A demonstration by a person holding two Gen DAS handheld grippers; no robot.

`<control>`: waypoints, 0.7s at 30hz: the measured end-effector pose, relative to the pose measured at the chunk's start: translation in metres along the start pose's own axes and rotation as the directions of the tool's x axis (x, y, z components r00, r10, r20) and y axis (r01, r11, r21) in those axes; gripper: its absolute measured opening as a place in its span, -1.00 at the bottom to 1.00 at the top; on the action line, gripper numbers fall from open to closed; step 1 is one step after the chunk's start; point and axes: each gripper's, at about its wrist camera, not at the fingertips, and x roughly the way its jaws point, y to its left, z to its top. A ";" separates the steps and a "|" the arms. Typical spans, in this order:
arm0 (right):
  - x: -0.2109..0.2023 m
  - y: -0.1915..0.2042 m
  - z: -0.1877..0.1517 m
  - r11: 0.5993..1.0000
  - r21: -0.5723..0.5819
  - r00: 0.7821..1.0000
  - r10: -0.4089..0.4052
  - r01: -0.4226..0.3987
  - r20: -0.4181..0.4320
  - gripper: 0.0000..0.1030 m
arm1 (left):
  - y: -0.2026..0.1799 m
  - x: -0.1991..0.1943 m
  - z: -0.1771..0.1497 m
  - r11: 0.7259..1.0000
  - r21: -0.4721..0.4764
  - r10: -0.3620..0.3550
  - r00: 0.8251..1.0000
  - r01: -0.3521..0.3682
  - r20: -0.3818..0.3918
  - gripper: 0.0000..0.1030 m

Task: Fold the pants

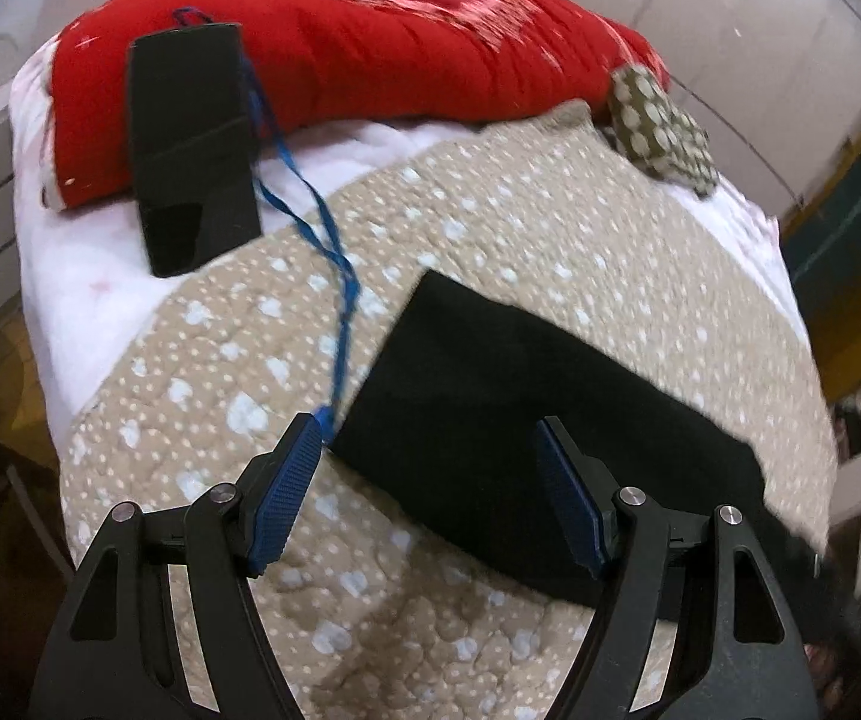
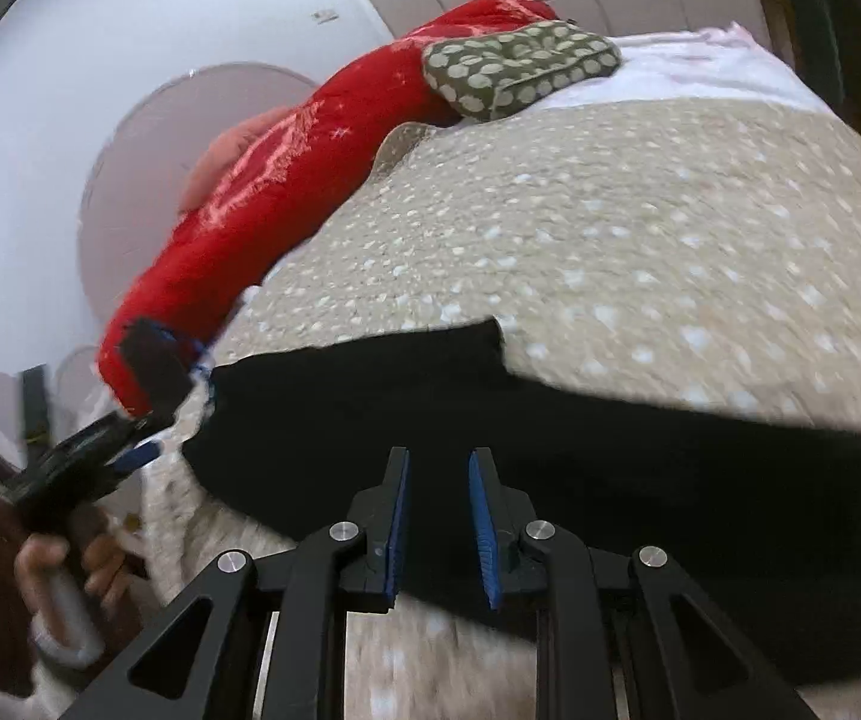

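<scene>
The black pants (image 1: 490,372) lie folded into a flat rectangle on the beige dotted quilt (image 1: 202,360). My left gripper (image 1: 427,423) hovers over their near left end, jaws wide open, nothing between the pads. In the right wrist view the pants (image 2: 580,438) stretch across the quilt (image 2: 610,228). My right gripper (image 2: 439,455) is low over them, slightly open with a narrow gap, and the pads press on nothing. This view is motion-blurred. At its left edge the left gripper (image 2: 130,453) shows, held by a hand (image 2: 64,570).
A black case (image 1: 190,150) with a blue strap (image 1: 334,276) leans on a red quilted cushion (image 1: 370,48) at the back; the strap trails down to the pants' corner. A green dotted cushion (image 1: 658,126) sits at the back right. White sheet (image 1: 70,276) borders the quilt, with the bed's edges beyond.
</scene>
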 end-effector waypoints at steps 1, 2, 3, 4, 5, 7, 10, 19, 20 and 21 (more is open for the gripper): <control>0.010 0.003 0.006 1.000 -0.004 1.000 -0.026 0.026 0.006 -0.63 | -0.003 0.003 -0.003 1.000 0.023 0.013 1.000 -0.013 -0.002 0.43; 0.018 0.003 0.012 0.999 -0.008 0.999 -0.052 0.052 0.017 -0.60 | -0.005 0.006 -0.004 0.999 0.030 0.021 1.000 -0.021 -0.003 0.43; 0.026 0.002 0.016 0.996 -0.010 0.995 -0.093 0.093 0.031 -0.50 | -0.005 0.009 -0.006 0.999 0.033 0.029 1.000 -0.029 -0.008 0.43; 0.036 0.000 0.022 0.990 0.001 0.989 -0.141 0.141 0.031 -0.43 | -0.006 0.014 -0.007 0.999 0.036 0.033 0.999 -0.032 -0.016 0.43; 0.045 -0.003 0.025 0.988 0.010 0.988 -0.156 0.156 0.017 -0.43 | -0.006 0.019 -0.007 0.999 0.038 0.037 0.999 -0.036 -0.027 0.43; 0.068 -0.008 0.033 0.989 0.022 0.989 -0.147 0.147 -0.030 -0.42 | -0.006 0.028 -0.008 0.998 0.038 0.059 0.998 -0.057 -0.038 0.43; 0.087 -0.009 0.040 0.991 0.007 0.990 -0.134 0.134 -0.041 -0.68 | -0.006 0.038 -0.005 0.998 0.033 0.064 0.997 -0.062 -0.050 0.43; 0.085 -0.016 0.048 0.982 -0.008 0.982 -0.188 0.188 -0.007 -0.73 | -0.010 0.038 -0.004 0.994 0.057 0.095 0.995 -0.092 -0.036 0.43; 0.076 -0.017 0.046 0.984 0.006 0.984 -0.180 0.180 -0.012 -0.73 | -0.010 0.035 -0.005 0.994 0.051 0.094 0.995 -0.092 -0.034 0.43; 0.068 -0.015 0.043 0.987 0.010 0.987 -0.163 0.163 -0.009 -0.72 | -0.010 0.032 -0.006 0.995 0.050 0.091 0.995 -0.089 -0.029 0.43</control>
